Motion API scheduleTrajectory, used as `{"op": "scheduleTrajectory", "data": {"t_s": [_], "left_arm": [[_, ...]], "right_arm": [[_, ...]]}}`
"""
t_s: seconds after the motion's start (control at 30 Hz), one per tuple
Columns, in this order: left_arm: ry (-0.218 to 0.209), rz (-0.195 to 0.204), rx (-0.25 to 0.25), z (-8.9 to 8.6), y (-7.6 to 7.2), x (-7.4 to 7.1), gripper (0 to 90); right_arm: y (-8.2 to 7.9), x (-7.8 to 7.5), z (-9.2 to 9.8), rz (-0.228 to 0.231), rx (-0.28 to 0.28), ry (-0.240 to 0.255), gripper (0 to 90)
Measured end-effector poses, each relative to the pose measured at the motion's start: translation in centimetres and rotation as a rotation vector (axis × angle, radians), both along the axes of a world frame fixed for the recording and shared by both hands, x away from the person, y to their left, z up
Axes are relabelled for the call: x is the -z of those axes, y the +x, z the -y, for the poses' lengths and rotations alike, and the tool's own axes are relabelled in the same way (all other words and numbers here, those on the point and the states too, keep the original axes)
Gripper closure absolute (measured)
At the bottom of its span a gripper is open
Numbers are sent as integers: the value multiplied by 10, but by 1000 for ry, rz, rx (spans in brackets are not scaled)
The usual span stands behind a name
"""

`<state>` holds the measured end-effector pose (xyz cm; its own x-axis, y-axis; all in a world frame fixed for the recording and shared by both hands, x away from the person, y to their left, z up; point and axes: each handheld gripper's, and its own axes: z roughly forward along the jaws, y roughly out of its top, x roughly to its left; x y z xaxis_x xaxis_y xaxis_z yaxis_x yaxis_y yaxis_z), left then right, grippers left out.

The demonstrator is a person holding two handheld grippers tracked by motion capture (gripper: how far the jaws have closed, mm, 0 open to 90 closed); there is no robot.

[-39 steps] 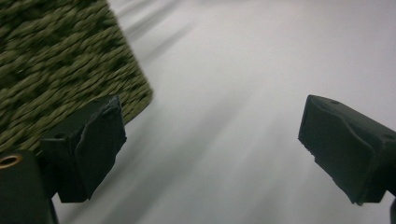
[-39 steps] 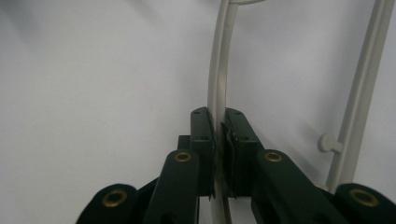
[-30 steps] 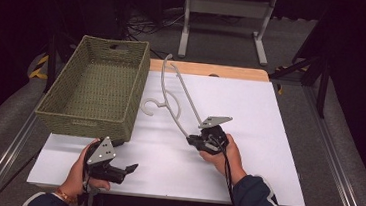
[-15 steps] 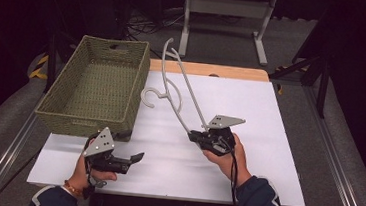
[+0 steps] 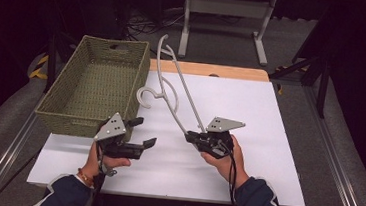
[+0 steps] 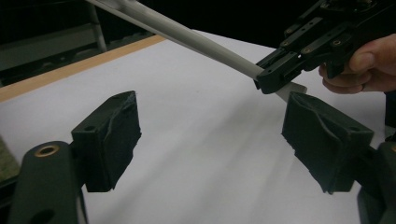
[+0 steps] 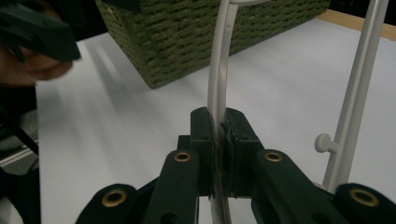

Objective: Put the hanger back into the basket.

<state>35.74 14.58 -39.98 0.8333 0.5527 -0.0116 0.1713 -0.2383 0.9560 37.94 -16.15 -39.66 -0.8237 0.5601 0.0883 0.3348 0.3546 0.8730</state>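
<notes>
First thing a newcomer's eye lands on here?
The white clothes hanger, lifted at a slant over the middle of the white table, with the right gripper clamped on its lower end. Next, the green woven basket at the table's left edge. The left gripper hangs open near the basket's front corner, nothing between its jaws, which have just been closing.

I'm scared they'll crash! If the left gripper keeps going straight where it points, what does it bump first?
Probably the grey hanger, near where the right gripper clamps it; depth is hard to judge.
</notes>
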Motion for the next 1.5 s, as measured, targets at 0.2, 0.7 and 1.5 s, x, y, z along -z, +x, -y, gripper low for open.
{"op": "scheduleTrajectory", "data": {"t_s": [0.2, 0.7, 1.5], "left_arm": [[-59, -3, 25, 20, 11, -2, 286], [-131, -50, 19, 43, 29, 7, 501], [-214, -85, 84, 57, 30, 3, 803]], "right_arm": [[-2, 3, -3, -16, -26, 98, 833], [-2, 19, -15, -60, -32, 232, 831], [-6, 24, -21, -22, -27, 138, 762]]}}
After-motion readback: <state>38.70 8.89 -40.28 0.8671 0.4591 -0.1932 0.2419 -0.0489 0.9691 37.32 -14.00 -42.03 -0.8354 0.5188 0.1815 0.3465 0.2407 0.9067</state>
